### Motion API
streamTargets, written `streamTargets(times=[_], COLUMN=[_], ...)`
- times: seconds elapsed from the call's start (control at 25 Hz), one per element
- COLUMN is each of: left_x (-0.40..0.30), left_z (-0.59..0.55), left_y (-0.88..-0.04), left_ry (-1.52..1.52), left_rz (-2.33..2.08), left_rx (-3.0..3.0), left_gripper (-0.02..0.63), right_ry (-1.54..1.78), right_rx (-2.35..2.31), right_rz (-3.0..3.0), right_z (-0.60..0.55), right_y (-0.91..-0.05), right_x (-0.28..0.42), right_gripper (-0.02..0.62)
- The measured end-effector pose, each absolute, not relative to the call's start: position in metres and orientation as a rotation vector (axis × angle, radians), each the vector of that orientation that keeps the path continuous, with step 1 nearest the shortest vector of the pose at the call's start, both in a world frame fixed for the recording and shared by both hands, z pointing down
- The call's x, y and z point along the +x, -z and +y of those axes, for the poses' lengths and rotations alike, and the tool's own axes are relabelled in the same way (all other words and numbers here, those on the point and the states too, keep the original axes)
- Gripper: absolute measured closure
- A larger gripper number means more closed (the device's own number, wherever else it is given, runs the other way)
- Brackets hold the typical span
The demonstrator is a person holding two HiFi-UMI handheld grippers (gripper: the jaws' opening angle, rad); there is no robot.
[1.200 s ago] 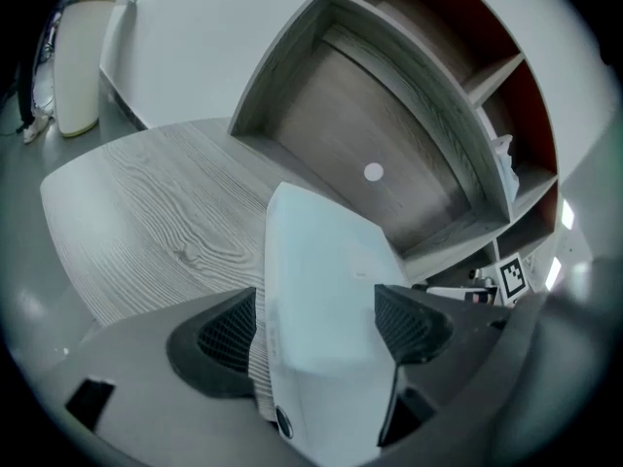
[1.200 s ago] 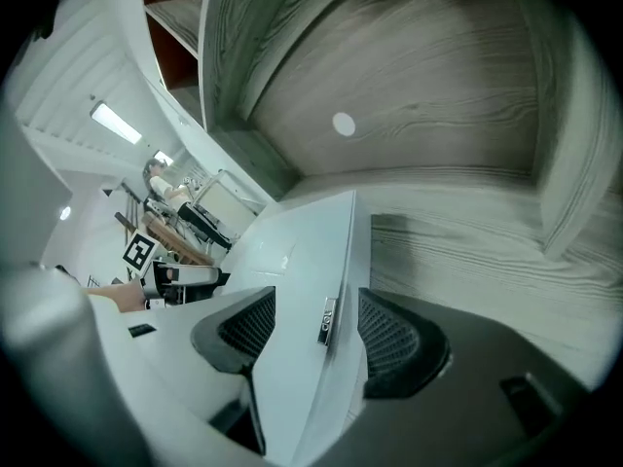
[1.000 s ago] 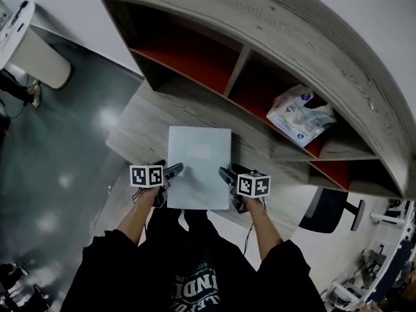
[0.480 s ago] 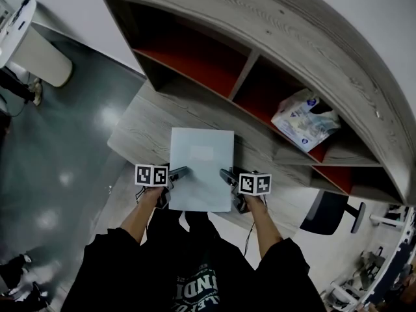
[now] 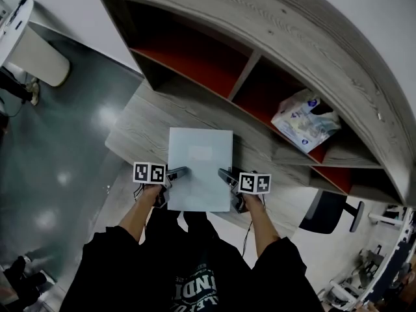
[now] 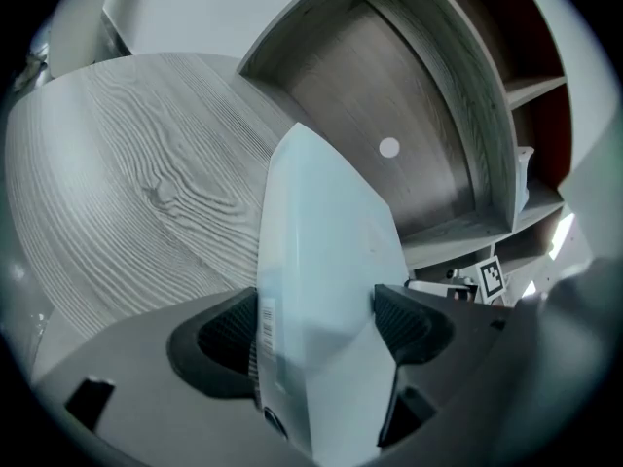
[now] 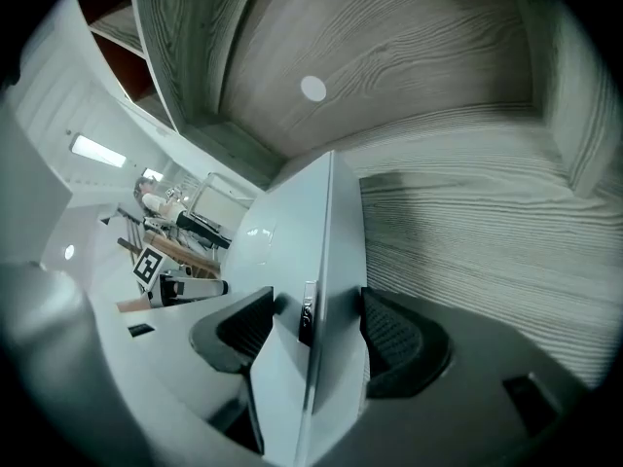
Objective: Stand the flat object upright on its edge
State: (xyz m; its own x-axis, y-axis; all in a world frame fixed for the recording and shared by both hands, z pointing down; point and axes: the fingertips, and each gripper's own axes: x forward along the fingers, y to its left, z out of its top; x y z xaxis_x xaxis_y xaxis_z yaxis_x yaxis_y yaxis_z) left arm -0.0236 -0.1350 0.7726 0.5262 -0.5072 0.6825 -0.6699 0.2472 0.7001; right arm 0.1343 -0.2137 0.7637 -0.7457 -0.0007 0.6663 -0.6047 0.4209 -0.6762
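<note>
At the bottom of the head view are the person's dark-clothed torso and two forearms reaching up the frame. Each hand holds a tool at mid-frame, topped by a cube with square markers.

The left tool (image 5: 180,171) is clamped on the left edge of a pale blue folder (image 5: 200,164), near its lower corner. In the left gripper view the folder (image 6: 326,251) fills the gap of that tool (image 6: 316,324), with a dark ribbed pad pressed against each face. The right tool (image 5: 225,173) grips the folder's right edge at about the same height. In the right gripper view that tool (image 7: 310,324) is likewise closed on the folder (image 7: 302,251), which is seen nearly edge-on.

The folder sits at the centre of the head view, held between the two tools. Its broad cover faces the camera, and a pale rectangular label (image 5: 200,152) lies on its upper half. It hangs over the grey wood-grain counter (image 5: 140,125); whether its far edge touches the counter cannot be told.

Beyond the counter, across the upper frame, stands a grey wooden shelf unit (image 5: 260,25) with red back panels. A white and blue plastic package (image 5: 304,119) lies in a compartment at the right of the unit.

A glossy grey floor (image 5: 58,129) fills the left of the frame, and a dark chair (image 5: 328,210) stands at the lower right.
</note>
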Motion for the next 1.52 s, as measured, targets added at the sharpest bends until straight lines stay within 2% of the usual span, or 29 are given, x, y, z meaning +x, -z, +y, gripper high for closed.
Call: streamTargets(times=[0.8, 1.52], left_x=[-0.02, -0.021], left_z=[-0.132, -0.153], left_y=[-0.766, -0.708], left_ry=[-0.195, -0.267], left_rz=[-1.116, -1.175], left_rx=[1.424, 1.597], left_gripper=[0.236, 0.236], right_ry=[-1.393, -1.365], right_rx=[0.544, 0.541], right_rz=[-2.095, -2.196], right_z=[-0.206, -0.214], right_y=[-0.757, -0.71], right_x=[0.142, 0.146], right_gripper=[0.344, 0.345])
